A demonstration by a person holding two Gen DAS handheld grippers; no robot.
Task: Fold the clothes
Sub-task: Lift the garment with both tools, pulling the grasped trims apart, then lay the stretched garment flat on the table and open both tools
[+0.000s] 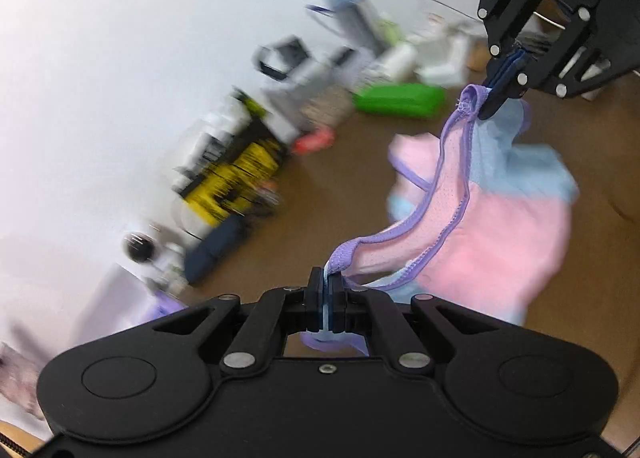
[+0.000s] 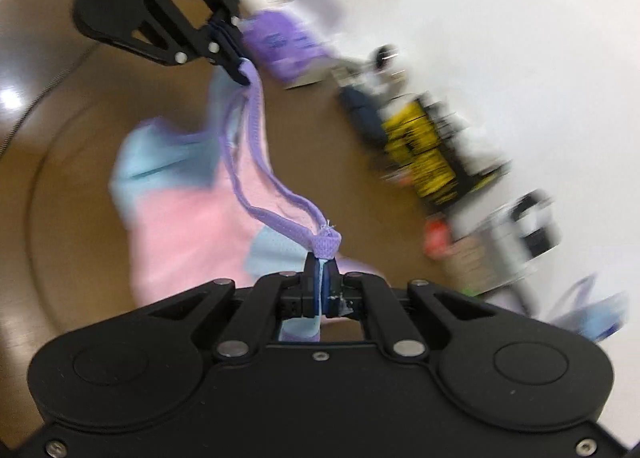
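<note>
Our left gripper [image 1: 329,278] and right gripper [image 2: 320,264] each pinch the top [image 1: 500,226] by its purple trim. It hangs between them, toward 1 o'clock from the left, over a brown table [image 1: 320,186] by a white wall [image 1: 140,58].

No text, label, brand or number can be read in either view. The yellow and black box [image 1: 236,178] at about nine o'clock in the left wrist view carries black print, but motion blur smears it into streaks. The same box [image 2: 424,154] sits at about three o'clock in the right wrist view, equally smeared. The purple bag [image 2: 280,42] at about twelve o'clock there bears a dark mark, perhaps lettering, too blurred to make out.
</note>
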